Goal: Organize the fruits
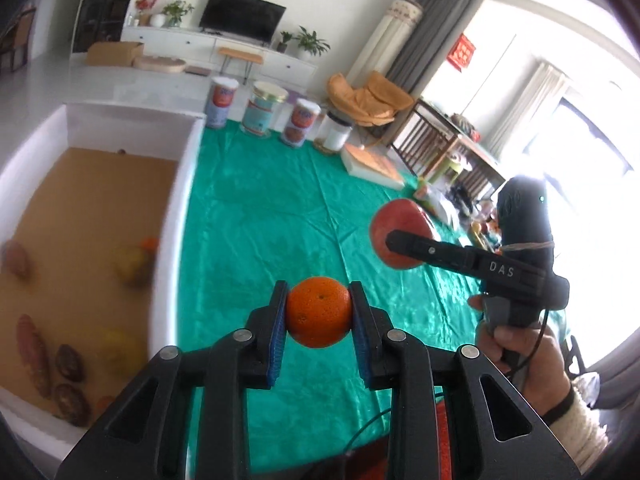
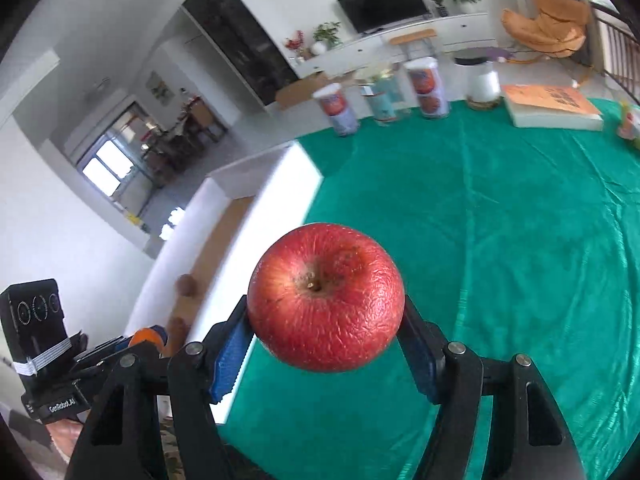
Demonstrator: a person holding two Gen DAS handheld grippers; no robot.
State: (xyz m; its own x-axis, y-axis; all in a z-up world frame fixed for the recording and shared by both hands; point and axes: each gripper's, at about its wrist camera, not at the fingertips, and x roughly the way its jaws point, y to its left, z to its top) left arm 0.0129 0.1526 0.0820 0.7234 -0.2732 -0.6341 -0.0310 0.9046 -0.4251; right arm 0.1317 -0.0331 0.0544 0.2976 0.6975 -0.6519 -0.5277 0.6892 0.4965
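- Round red apple, skin finely wrinkled, turns its stem dimple toward the right wrist camera; the right gripper clamps it by its sides above the green satin tablecloth.
- Small round orange mandarin, pitted skin, stem end facing the camera, is pinched between the left gripper pads.
- White-walled box with a brown cardboard floor lies to the left, blurred fruits inside.
- Labelled canisters line the cloth's far edge; a living room with a television lies beyond.

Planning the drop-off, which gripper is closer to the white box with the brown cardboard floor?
Left. The left gripper, holding the round orange tangerine, hangs just beside the box's white wall; the right gripper, with the wrinkled red apple, is farther out over the green cloth.
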